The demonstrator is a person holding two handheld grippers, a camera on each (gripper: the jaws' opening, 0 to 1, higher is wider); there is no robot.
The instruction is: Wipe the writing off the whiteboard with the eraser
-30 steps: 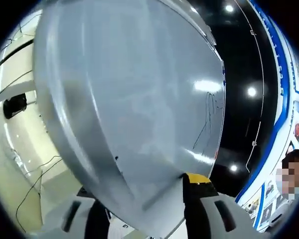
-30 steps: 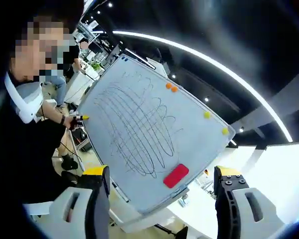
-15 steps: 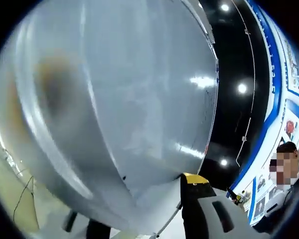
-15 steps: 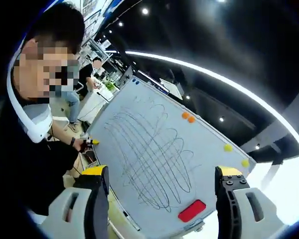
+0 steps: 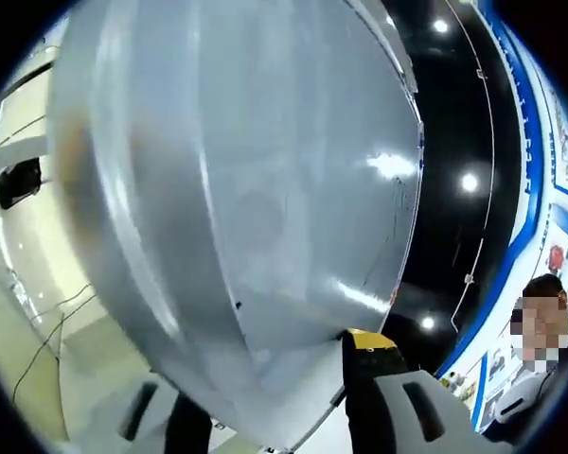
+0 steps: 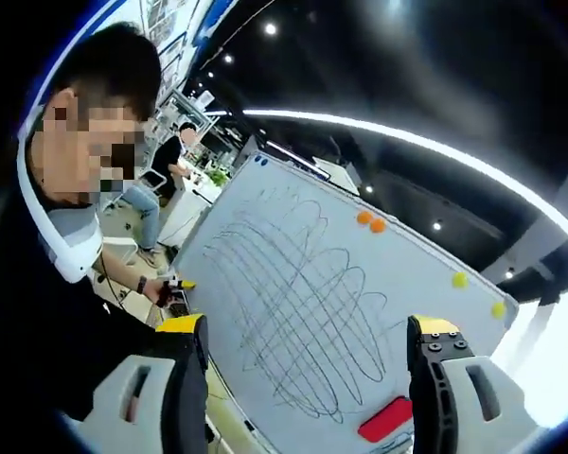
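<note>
A: Where is the whiteboard (image 6: 331, 312) in the right gripper view?

B: It stands ahead of the right gripper (image 6: 308, 355), between and beyond its two jaws, tilted across the view. Dark looping scribbles (image 6: 298, 326) cover most of its middle.

A: And the eraser (image 6: 385, 419)?

B: Red, resting on the board's lower part, just inside the right-hand jaw and apart from it. Nothing lies between the jaws; they stand wide apart.

A: Anything else on the board?

B: Two orange magnets (image 6: 370, 221) side by side near its upper edge, above the jaw gap, and two yellow magnets (image 6: 460, 280) farther along toward the right-hand jaw.

A: What about the left gripper (image 5: 265, 397)?

B: In the left gripper view the board (image 5: 256, 189) is seen very close and edge-on. Its grey frame (image 5: 123, 246) runs down between the jaws; the yellow-tipped right-hand jaw sits on one side and the left-hand jaw shows dimly on the other. Whether the jaws grip the frame, I cannot tell. In the right gripper view, the same gripper (image 6: 175, 287) shows small at the board's edge, beyond the left-hand jaw.

A: People?

B: A person (image 6: 47, 284) in dark clothes, left of the left-hand jaw in the right gripper view. A seated person (image 6: 166, 175) sits far behind.
</note>
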